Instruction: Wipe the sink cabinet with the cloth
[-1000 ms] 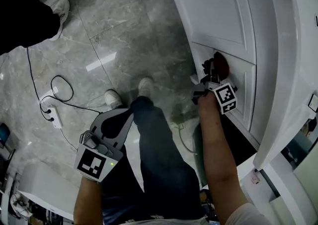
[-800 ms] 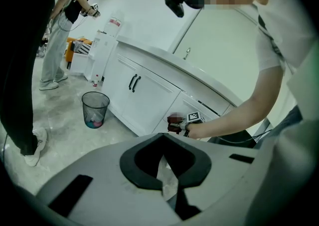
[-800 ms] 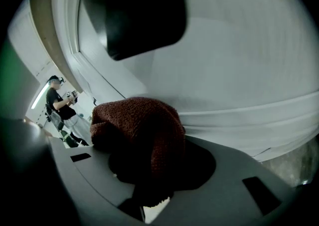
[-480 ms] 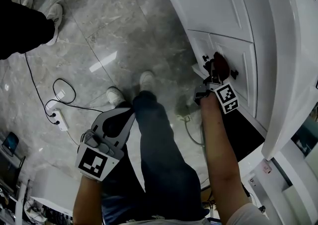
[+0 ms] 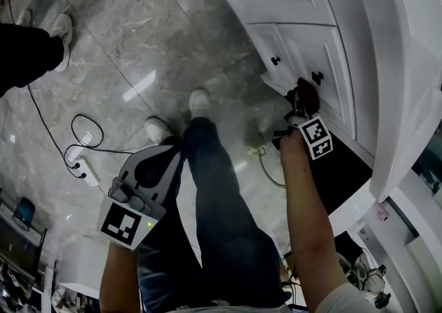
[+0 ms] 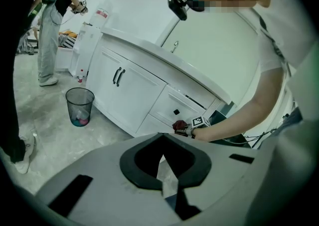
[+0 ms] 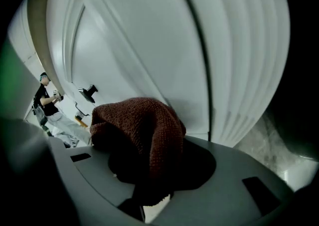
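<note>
- Cloth [image 7: 144, 130] (dark red-brown, knit) is clamped in the R gripper [image 5: 302, 106]; the jaws are closed on it and its bunched end is pushed out ahead of them.
- Cloth is pressed to the white front of the sink cabinet [image 5: 304, 1], just past the black knob [image 5: 317, 77] of a drawer panel. A 2nd knob [image 5: 275, 61] is seen further along the same front.
- Edges: a vertical panel seam and raised moulding are seen right beside the cloth in the right gripper view. The cabinet's overhanging counter edge is above the R forearm.
- A dark open bay [image 5: 342, 173] in the cabinet is found next to the R forearm, on the near side of the cloth.
- Room: marble floor [image 5: 138, 63] in front of the cabinet is mostly open. A power strip [image 5: 79, 166] w/ cable is laid well away from the cabinet, and a mesh bin [image 6: 79, 107] is stood by its far doors.
- L gripper [image 5: 155, 161] is held low by the thigh, well apart from the cabinet; jaws are brought together, nothing is held.
- Vs 0.5 s ago: cloth was btwn the two knobs; now it is shifted beyond them toward the bay. L gripper is kept as it was.
</note>
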Demonstrator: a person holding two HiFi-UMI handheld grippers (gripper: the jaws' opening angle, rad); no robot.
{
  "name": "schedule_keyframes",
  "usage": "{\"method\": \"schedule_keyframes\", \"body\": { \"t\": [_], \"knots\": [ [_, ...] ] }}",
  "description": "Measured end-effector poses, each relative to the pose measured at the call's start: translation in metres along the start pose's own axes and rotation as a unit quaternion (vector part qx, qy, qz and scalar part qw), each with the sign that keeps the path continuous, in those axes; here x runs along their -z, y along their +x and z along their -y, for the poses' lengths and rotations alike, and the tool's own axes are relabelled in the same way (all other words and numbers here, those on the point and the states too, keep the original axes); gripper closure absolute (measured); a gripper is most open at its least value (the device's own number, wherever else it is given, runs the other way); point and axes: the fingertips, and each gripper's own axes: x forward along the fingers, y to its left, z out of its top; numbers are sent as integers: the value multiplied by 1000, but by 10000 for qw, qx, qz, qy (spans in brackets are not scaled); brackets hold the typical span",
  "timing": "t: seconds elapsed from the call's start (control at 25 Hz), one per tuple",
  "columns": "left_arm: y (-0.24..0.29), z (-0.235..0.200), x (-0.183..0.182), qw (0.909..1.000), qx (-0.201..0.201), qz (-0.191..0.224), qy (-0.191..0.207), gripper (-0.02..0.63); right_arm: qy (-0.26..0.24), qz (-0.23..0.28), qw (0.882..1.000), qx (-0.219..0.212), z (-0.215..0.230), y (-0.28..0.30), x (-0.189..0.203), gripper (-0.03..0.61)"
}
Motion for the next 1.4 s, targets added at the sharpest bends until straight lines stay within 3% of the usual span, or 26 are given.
{"method": "schedule_keyframes", "body": {
  "t": [0.24, 0.52, 1.0, 1.4],
  "knots": [
    [-3, 9, 5, 9996, 195, -145, 114, 603, -153, 27, 9999, 13, 14, -20, -8, 459],
    [0, 27, 14, 9978, 441, -319, 388, 603, 11, 386, 9993, 28, 1, -49, -30, 460],
    [4, 51, -32, 9967, 594, -23, 558, 603, 450, 381, 9981, -162, -38, -100, -71, 462],
    [-2, 45, -31, 9985, 438, 99, 324, 603, -136, 84, 9992, -353, -80, -91, -77, 463]
  ]
}}
